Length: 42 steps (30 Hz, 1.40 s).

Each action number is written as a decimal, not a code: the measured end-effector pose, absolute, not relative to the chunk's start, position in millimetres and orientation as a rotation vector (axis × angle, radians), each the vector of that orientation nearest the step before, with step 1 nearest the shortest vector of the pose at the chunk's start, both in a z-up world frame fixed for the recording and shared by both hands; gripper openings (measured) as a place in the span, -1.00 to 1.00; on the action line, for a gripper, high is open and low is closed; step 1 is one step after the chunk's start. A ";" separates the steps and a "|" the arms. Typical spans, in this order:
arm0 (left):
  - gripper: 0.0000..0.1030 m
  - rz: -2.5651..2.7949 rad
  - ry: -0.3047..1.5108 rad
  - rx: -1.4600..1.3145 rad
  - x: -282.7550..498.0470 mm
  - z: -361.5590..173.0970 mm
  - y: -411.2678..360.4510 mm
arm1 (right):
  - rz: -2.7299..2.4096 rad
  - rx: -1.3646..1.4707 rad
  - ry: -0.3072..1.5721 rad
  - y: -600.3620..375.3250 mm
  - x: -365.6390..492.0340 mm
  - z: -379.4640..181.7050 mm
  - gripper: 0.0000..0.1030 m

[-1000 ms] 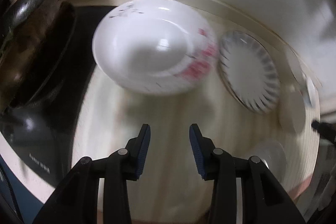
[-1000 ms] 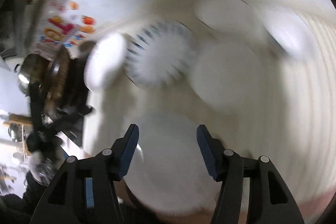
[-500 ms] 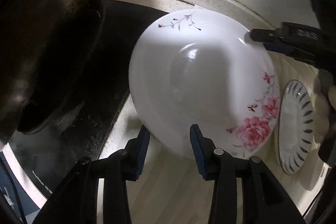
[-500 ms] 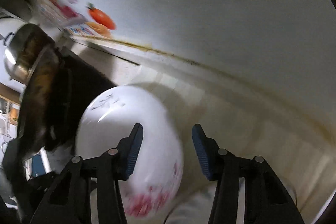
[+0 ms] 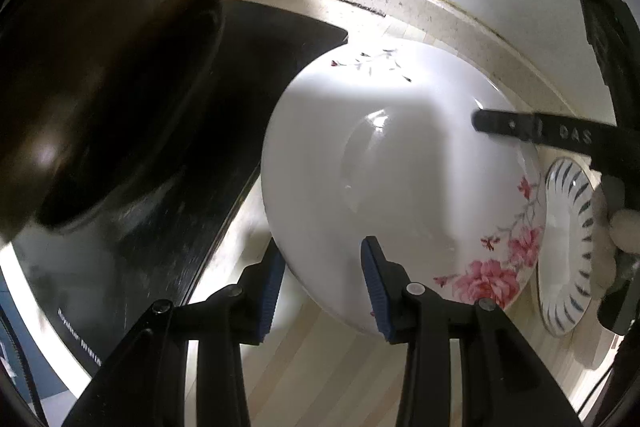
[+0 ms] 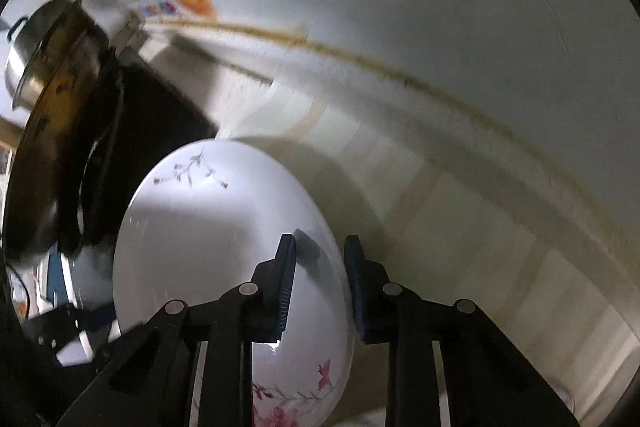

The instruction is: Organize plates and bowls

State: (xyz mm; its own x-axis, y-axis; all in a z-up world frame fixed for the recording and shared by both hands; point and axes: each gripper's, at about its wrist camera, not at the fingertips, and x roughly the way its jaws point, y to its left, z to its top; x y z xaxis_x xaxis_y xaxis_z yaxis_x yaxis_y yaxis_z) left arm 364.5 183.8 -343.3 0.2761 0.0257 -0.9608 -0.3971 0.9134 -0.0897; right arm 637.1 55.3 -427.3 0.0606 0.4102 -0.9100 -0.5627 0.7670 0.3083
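Counter: your pale wood-grain worktop [image 5: 320,379] meets a white wall [image 6: 400,7].
Bowl: flowered bowl [image 5: 400,179] sits beside the black cooktop [image 5: 256,39].
Left gripper [image 5: 323,287]: spread, straddling the bowl's rim.
Right gripper [image 6: 320,287]: jaws have just been closing, pinching the opposite rim.

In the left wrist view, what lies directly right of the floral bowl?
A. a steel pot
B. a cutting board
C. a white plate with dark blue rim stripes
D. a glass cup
C: a white plate with dark blue rim stripes sits on the counter beside the pink-flowered floral bowl, partly behind the bowl's rim.
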 end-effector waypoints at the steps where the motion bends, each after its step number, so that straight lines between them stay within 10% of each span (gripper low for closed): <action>1: -0.29 0.293 1.265 -0.338 359.2 -343.4 183.8 | 0.748 -0.151 1.326 58.4 629.3 -426.0 -0.47; 42: -0.29 -0.024 1.228 -0.154 264.2 -248.3 66.9 | 0.636 0.143 1.315 -139.4 416.7 -340.4 -0.48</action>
State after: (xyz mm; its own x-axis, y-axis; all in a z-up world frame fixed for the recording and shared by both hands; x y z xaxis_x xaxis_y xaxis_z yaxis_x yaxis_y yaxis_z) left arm 264.2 66.9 -248.3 0.3376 -0.1015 -0.9358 -0.0641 0.9894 -0.1304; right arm 416.7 -139.4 -340.4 0.1114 0.5096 -0.8532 -0.3525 0.8230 0.4455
